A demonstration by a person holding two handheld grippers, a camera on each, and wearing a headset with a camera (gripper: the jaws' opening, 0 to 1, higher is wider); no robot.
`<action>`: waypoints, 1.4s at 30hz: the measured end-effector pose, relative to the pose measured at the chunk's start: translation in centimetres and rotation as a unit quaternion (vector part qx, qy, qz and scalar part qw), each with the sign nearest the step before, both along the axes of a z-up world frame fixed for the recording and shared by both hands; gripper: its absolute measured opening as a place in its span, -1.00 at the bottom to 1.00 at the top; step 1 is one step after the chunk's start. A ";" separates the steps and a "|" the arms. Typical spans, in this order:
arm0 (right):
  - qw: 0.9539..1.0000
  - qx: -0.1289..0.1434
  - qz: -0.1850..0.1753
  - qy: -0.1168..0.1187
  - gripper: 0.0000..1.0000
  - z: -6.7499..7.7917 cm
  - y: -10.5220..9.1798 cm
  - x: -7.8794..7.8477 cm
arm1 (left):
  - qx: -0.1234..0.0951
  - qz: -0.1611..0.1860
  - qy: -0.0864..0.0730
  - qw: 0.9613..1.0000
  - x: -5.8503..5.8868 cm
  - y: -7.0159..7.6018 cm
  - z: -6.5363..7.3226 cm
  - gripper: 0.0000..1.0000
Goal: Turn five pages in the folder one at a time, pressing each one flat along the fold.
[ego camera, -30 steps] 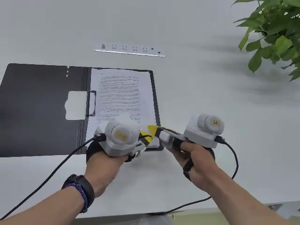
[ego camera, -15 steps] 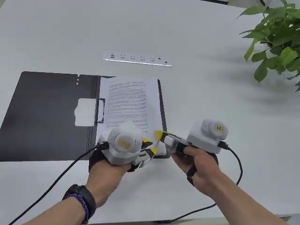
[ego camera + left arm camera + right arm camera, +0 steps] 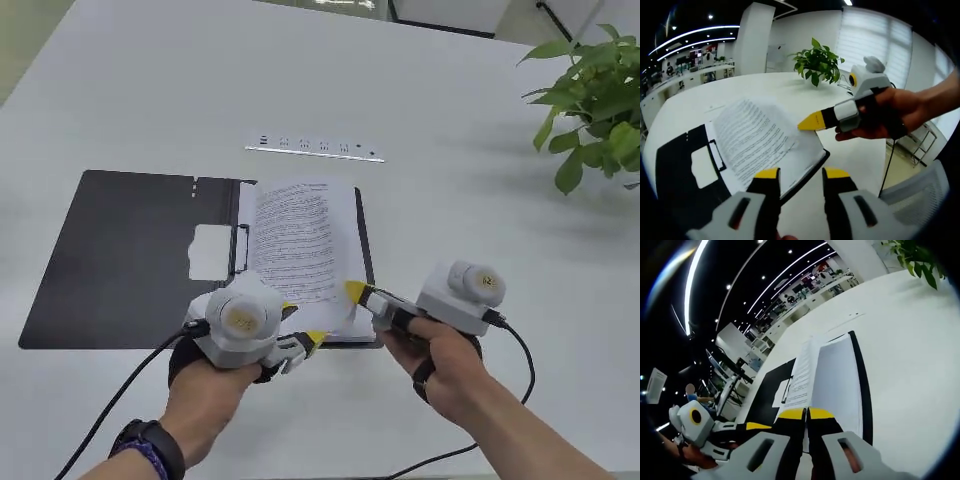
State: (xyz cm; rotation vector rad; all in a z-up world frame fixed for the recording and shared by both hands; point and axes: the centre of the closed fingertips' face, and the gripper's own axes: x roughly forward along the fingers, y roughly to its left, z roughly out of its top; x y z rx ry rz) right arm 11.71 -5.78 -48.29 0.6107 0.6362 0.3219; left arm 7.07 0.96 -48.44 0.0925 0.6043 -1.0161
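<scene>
An open black folder (image 3: 120,250) lies on a white table (image 3: 150,80). At the folder's lower right corner, the right gripper (image 3: 357,293) has its jaws closed on the top page (image 3: 300,240), whose corner curls up off the sheets beneath. The left gripper (image 3: 301,322) hovers at the folder's near edge, jaws apart and empty. A power strip (image 3: 318,148) lies beyond the folder.
</scene>
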 end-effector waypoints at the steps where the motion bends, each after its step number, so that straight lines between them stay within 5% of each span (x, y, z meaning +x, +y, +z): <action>1: 1.000 0.001 0.000 -0.002 -1.00 0.2 0.3 0.0 | -0.001 0.000 0.000 1.000 -0.1 0.3 0.1 -0.34; 6: 1.000 0.015 -0.009 -0.008 -1.00 0.7 0.9 0.0 | 0.006 0.004 0.004 1.000 -1.1 2.8 0.0 -0.21; 10: 0.999 0.025 -0.016 -0.014 -1.00 1.2 1.7 0.0 | -0.006 0.021 0.024 0.999 -1.2 4.4 0.1 -0.11; 21: 0.999 0.040 -0.003 -0.030 -1.00 2.6 5.8 0.8 | -0.005 0.050 0.005 0.999 -0.5 8.2 1.9 0.09; 28: 0.998 0.043 0.018 -0.040 -1.00 3.7 8.6 1.1 | 0.025 0.054 -0.011 0.998 -0.5 11.2 2.1 0.14; 42: 0.996 0.047 0.060 -0.046 -1.00 4.7 13.9 2.6 | 0.022 0.081 -0.014 0.996 -0.5 15.6 3.1 0.17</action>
